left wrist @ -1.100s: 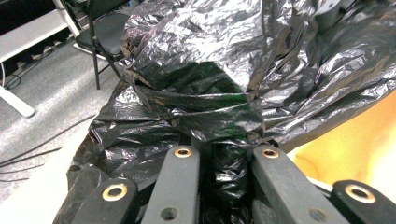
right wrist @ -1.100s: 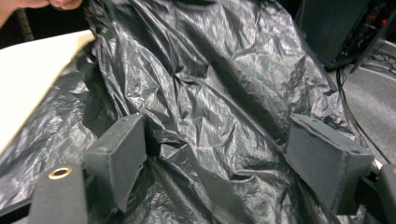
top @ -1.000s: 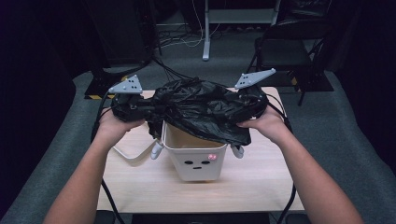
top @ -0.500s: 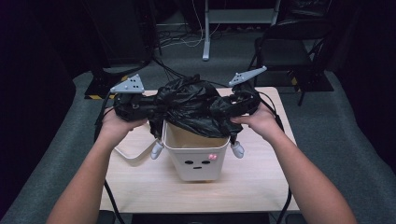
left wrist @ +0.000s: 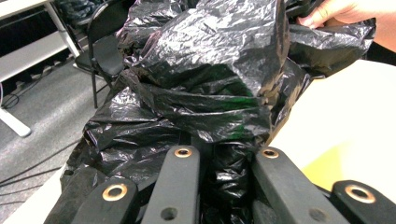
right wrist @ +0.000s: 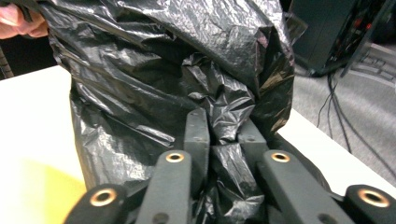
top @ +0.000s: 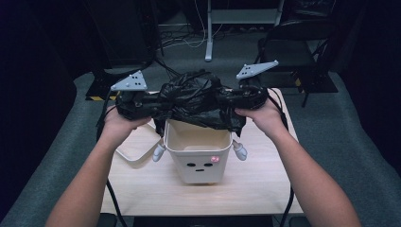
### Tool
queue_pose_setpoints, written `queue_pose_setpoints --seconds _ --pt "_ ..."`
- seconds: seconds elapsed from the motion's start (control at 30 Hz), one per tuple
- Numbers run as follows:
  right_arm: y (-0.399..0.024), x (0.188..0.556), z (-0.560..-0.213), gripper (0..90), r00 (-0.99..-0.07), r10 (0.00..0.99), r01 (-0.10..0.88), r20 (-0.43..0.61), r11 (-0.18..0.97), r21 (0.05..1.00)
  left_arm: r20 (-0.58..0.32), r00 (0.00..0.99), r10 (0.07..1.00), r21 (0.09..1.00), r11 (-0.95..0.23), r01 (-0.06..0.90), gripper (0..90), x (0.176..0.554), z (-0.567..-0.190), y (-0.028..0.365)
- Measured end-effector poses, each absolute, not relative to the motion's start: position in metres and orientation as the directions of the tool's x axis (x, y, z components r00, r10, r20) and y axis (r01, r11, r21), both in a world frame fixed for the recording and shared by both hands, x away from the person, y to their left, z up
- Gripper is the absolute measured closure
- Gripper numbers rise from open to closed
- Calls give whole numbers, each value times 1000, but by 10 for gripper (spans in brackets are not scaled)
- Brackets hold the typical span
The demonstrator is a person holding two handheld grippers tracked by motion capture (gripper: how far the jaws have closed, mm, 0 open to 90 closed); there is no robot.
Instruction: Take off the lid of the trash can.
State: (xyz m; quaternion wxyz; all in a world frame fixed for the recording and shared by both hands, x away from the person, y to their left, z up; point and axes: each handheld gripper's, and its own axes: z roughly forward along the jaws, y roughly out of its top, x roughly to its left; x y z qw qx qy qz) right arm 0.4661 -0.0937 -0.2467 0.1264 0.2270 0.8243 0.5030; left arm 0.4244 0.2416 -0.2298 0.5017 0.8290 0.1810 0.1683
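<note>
Stretching between the two hands, a crumpled black plastic bag (top: 198,101) hangs in the air just above the open mouth of a small white bin (top: 197,153), with its lower folds drooping to the bin's far rim. The bin stands on the pale wooden table (top: 255,189), about midway between the left and right edges and nearer the far edge than the near one; it has a little face on its front wall, two stubby arms at its sides, and a white handle lying on the table to its left. The left gripper (top: 142,105) holds the bag's left end, its jaws clamped on a bunch of the black film, which the left gripper view shows pinched between them (left wrist: 223,186). The right gripper (top: 236,100) holds the bag's right end; its jaws have just been closing, and in the right gripper view a wad of the film is squeezed between them (right wrist: 226,172). Both grippers lie roughly level and point toward each other across the bin, each with its grey three-cornered plate standing up on top. The left hand (top: 118,124) and the right hand (top: 265,116) grip the gripper bodies from the near side, with the forearms coming in over the near edge of the table. Beyond the far edge lie grey carpet, loose cables and dark chair legs.
</note>
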Motion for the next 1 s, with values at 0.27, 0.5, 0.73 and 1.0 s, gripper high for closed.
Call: queue_pose_setpoints --seconds 0.27,0.5,0.73,1.0 --pt "-91 453 -226 869 -880 474 187 -4 355 916 103 872 479 909 -402 113 849 417 -219 252" --pt "-74 445 -218 879 -919 394 178 25 355 918 116 856 503 918 -384 101 851 407 -206 268" --pt "-48 442 -221 881 -952 301 174 49 406 897 124 846 519 925 -370 92 851 401 -198 277" --pt "-19 436 -227 882 -980 195 144 50 510 848 125 856 501 927 -367 79 851 400 -194 270"
